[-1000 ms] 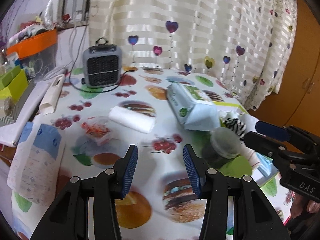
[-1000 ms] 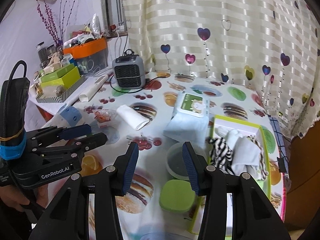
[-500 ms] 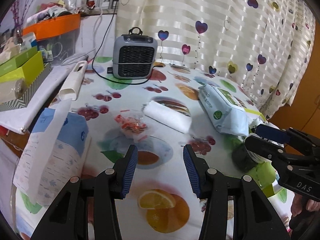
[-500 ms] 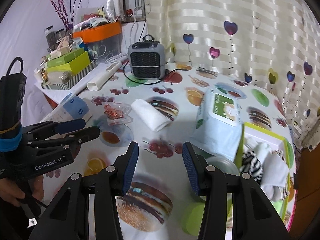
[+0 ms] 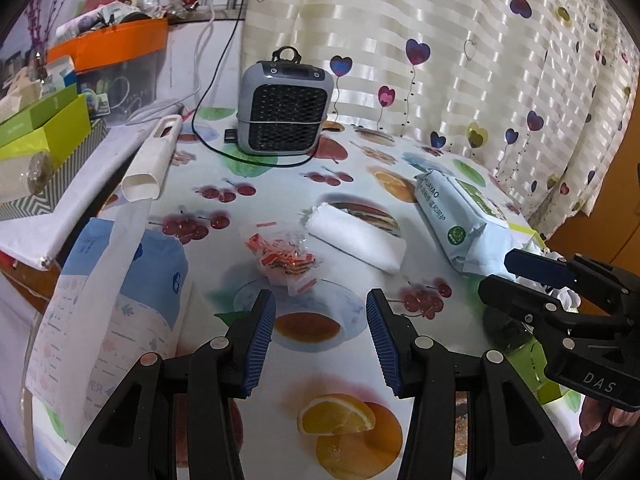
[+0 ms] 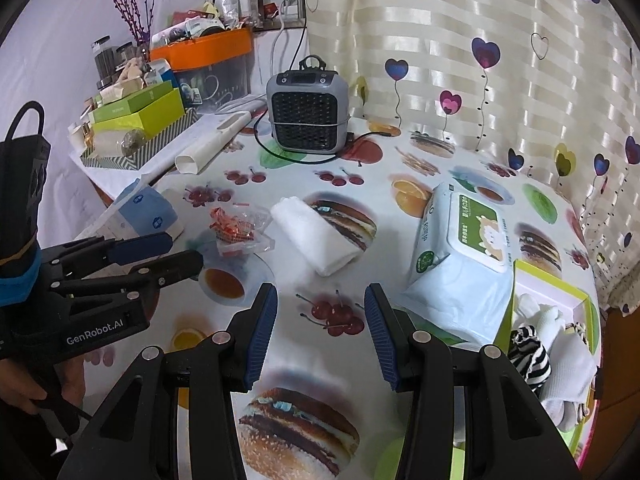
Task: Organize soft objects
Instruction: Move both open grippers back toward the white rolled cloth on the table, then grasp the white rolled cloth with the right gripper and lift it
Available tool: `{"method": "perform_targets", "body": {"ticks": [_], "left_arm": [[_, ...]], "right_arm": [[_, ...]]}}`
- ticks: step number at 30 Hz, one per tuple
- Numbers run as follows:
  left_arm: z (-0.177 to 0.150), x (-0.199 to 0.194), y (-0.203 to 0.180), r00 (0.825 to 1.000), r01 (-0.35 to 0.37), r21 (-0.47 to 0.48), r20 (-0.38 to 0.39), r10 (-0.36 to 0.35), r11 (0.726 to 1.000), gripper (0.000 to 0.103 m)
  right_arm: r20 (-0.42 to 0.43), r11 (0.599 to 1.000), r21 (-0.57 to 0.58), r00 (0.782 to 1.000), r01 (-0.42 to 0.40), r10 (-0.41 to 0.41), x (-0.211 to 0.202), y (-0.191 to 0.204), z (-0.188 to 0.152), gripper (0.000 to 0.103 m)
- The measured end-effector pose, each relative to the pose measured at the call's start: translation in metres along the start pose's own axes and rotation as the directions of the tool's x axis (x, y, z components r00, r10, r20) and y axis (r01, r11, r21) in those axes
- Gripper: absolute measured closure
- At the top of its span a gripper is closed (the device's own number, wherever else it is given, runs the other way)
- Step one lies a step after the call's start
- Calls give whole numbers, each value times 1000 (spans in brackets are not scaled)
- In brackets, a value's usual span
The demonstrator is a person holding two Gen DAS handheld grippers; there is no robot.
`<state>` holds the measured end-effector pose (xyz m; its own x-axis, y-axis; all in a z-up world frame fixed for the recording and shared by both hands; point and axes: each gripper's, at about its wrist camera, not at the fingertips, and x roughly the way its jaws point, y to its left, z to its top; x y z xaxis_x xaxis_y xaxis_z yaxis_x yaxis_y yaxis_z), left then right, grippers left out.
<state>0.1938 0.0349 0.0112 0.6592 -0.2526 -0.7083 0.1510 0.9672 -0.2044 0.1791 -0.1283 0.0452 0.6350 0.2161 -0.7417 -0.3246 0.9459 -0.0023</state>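
So both grippers are hovering over the desk (image 6: 400, 168) with the burger-and-fruit print cloth, and neither one is holding anything. Going left to right: a blue and white paper bag (image 5: 120, 304) is lying at the left edge of the desk, with a white tube-shaped thing (image 5: 154, 160) just behind it. The left gripper (image 5: 320, 332) is sitting with its fingers (image 5: 262, 332) parted about halfway, only bare cloth showing between them. Just past its tips a clear packet of red sweets (image 5: 286, 258) is lying flat. Right beside that is the folded white towel (image 6: 316, 236), flat on a printed burger, touched by neither gripper. Behind it, near the curtain, a small grey heater (image 6: 308, 114) is standing upright. The right gripper (image 6: 318, 332) is pointing at the cherries print, its fingers (image 6: 378, 336) also parted and empty. Further right a pack of wet wipes (image 6: 464, 264) is leaning against a lime-green box (image 6: 506, 320), and that box is holding a striped sock (image 6: 530, 356) and white cloth pieces (image 6: 568, 364).
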Motion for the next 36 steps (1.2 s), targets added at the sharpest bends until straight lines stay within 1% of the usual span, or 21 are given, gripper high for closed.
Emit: {"method": "perform_targets", "body": {"ticks": [6,10,14,19,26,31,36], "left_arm": [[3,4,1,1000,6,11,-2,-6,1000,57],[6,5,2,1000,3,10,-2,-3,1000,57],[10,5,7,1000,-2,0,6,2,1000,57],[11,6,12,1000,1,-14,8,-1,1000,57],[11,12,19,1000,-5,-26,-5,5,1000,57],[12,19,20,1000,-8,-30,-19,8,1000,57],[15,23,18,1000,-9,-33,-24,8,999,57]], "right_arm": [[-10,1000,-14,1000,-17,17,8,1,8,56],[-43,1000,-27,999,-17,16,22,0,16,56],[-78,993,-122,997,2,-12,34,9,31,56],[-128,977,-212,992,-26,-2,54,19,42,56],[-230,968,-241,973,-74,18,98,22,50,56],[-294,977,-187,955,-105,47,122,14,59,56],[-344,978,-185,939,-96,27,139,13,63,56]]}}
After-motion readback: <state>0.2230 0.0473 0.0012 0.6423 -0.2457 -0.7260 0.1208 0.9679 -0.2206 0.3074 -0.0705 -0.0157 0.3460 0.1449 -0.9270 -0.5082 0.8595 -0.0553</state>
